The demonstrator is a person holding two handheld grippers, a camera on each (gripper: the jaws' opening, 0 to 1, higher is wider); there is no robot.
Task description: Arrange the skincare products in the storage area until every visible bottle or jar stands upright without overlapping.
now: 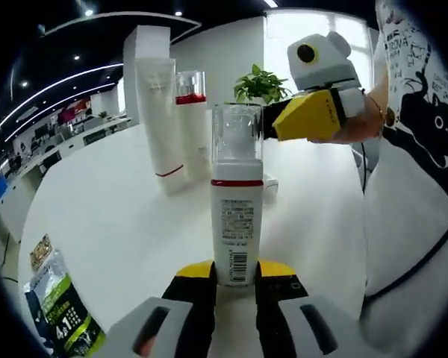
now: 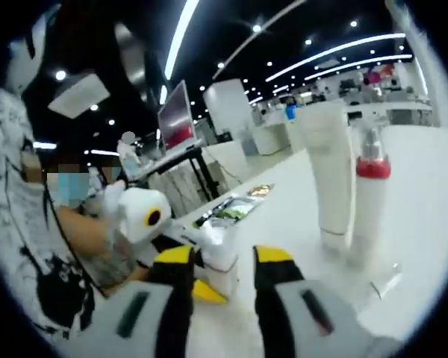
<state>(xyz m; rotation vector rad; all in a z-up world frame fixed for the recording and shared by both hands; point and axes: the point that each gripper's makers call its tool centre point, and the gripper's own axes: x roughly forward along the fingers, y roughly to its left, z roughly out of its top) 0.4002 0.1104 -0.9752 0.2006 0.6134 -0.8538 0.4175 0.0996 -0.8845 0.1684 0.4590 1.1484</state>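
White pump bottle (image 1: 236,216), red band under its clear cap, stands upright between the left gripper (image 1: 236,277) jaws, clamped; right gripper (image 2: 220,262) jaws spread around that cap.

Three upright white skincare containers on the table: pump bottle (image 1: 235,216) (clear cap, red band), tube (image 1: 160,123), red-collared bottle (image 1: 193,123).

Open-plan office, white table (image 1: 119,224)
Ceiling strip lights (image 2: 181,37), desks (image 1: 67,138) behind, bright window (image 1: 284,37), potted plant (image 1: 260,83).

smooth glossy white plastic bottle (image 1: 236,216) with clear cap, paper barcode label, on matt white table (image 1: 119,224).
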